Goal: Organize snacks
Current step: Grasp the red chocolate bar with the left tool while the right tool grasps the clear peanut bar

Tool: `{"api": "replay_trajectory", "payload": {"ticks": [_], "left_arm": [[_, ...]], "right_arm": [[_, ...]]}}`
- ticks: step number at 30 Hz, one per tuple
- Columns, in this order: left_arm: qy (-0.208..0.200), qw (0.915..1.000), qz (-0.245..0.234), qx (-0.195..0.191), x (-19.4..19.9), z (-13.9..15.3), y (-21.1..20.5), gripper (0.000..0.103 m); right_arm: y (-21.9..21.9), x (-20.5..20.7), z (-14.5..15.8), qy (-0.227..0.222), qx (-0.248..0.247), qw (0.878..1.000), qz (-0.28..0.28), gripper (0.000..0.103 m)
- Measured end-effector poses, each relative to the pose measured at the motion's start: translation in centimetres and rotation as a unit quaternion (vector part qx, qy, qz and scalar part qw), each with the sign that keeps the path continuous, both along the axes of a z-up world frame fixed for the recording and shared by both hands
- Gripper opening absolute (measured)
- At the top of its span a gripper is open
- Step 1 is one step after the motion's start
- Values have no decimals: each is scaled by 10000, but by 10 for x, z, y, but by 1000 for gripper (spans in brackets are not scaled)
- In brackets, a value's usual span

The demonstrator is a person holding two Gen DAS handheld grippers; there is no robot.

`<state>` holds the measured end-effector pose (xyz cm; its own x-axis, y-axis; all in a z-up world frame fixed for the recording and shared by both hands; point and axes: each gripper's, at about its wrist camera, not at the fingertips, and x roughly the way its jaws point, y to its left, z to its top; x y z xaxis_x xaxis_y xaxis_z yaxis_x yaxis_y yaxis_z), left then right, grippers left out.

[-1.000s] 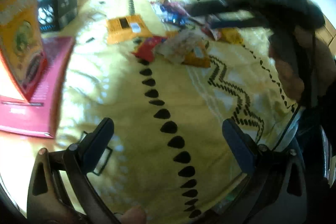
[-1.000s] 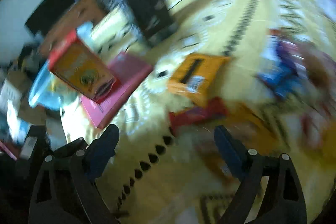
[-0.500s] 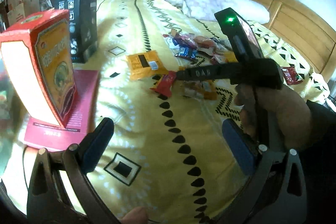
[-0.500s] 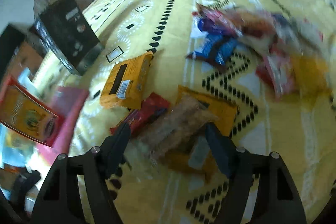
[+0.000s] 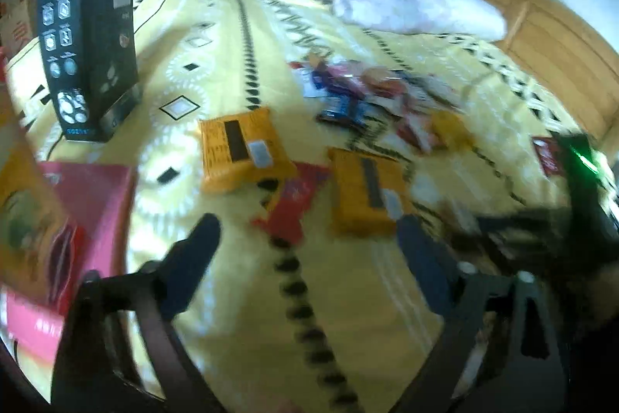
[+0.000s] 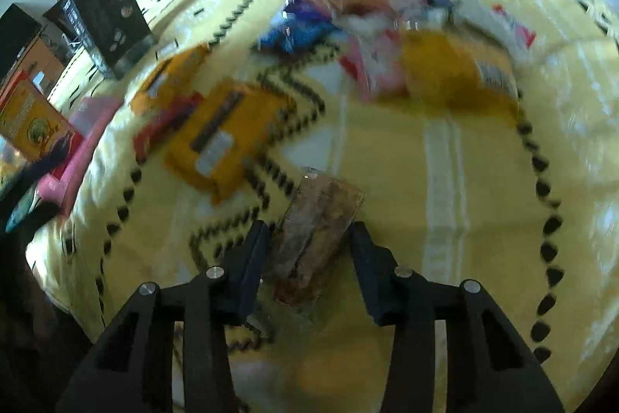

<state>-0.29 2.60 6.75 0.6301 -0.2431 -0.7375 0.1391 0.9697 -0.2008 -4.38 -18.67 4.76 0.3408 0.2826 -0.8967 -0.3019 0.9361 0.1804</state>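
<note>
Right wrist view: right tool (image 6: 309, 239) low over the near edge of the bed (image 6: 406, 157), fingers partly apart, bracketing a clear-wrapped brown snack bar (image 6: 315, 231). Left finger at or near the wrapper, right finger with a sliver of gap; hard to call a firm clamp through the blur. Bar either just above the yellow cover or lying on it, cannot tell which. Beyond it, toward the left side of the bed, an orange packet (image 6: 228, 138) partly over a red packet (image 6: 166, 126), a second orange packet (image 6: 170, 80) behind those. Farther toward the head of the bed, a loose pile of mixed snacks (image 6: 387, 37), blue, pink and yellow wrappers overlapping, unsorted.

Left wrist view: left tool (image 5: 305, 250) wide apart, holding nothing, hanging above the cover short of the red packet. Both orange packets flat here, label side up. Along the left edge of the bed, a black box (image 5: 89, 49) upright, a pink flat box (image 5: 93, 204), and a red-and-orange carton (image 5: 27, 231) standing on it.

Judging by the layout: task early. At most one bar in hand, no visible grouping or filled container, most of the pile untouched. Likely left: sorting the remaining packets by kind or into one of the boxes.
</note>
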Motion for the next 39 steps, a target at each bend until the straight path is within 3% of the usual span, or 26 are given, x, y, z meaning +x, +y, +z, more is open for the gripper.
{"api": "replay_trajectory", "payload": {"ticks": [2,4,7,10,14,21,24,27,28,31,35,39], "left_arm": [[161,9999,-19,-13,16,-9,-2,76],[247,9994,-119,231,25,-17,-11,72],[277,9984,-234,432,30,-25,-18,71],[288,9980,-268,505,35,-30,-18,62],[430,9969,-277,599,37,-42,-18,32],[319,9982,-196,477,36,-40,-16,35],[346,9982,-186,447,40,-42,-16,36],[388,9975,-225,544,43,-44,-20,34],[383,9973,-221,586,43,-44,-21,32],[340,9973,-277,585,39,-39,-24,31],[121,9973,-343,636,21,-19,-28,30],[-218,9975,-231,637,-4,22,-23,30]], "right_arm": [[-3,-1,-2,10,141,9999,-50,49],[-7,-1,-4,-8,236,9997,-86,50],[-12,-6,-8,-59,369,9992,-125,51],[-15,-10,-9,-156,473,9987,-133,52],[-18,-14,-6,-236,565,9979,-223,53],[-18,-15,-4,-372,547,9970,-409,52],[-14,-10,-1,-475,454,9965,-521,63],[-11,-4,-8,-386,376,9972,-520,64],[-9,-4,-10,-412,288,9974,-515,61],[-14,-4,-10,-438,238,9966,-648,41],[-22,-8,0,-541,368,9953,-715,39],[-24,-14,27,-829,501,9926,-731,39]]}}
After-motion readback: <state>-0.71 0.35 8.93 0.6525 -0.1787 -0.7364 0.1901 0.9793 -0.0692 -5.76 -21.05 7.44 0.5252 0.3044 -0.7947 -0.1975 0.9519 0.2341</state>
